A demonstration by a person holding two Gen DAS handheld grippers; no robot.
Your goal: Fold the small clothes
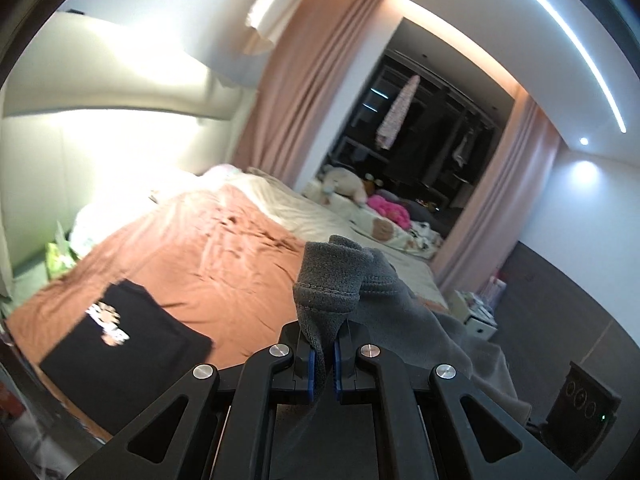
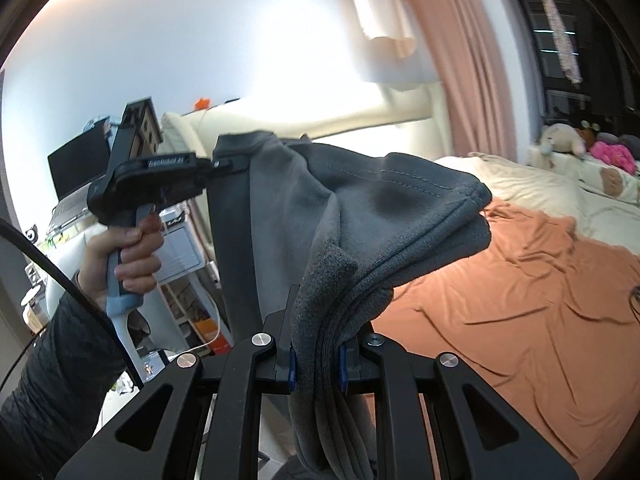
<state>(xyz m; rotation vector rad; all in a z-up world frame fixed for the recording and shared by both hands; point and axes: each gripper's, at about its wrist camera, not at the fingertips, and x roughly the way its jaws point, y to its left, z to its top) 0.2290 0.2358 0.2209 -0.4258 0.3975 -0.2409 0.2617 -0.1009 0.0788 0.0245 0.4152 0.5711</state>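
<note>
Left gripper: jaws closed on a bunched hem of the grey garment. Right gripper: jaws clamped on several gathered layers of the same garment, held in the air above the bed. Folded black T-shirt lies near the bed's near-left corner.

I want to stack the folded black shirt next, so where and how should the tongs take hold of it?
Judging by its pose, take the black shirt at its near folded edge, coming in low from the near side. It lies flat on the orange sheet, print up, so a shallow pinch across the stacked layers should lift it intact.
</note>
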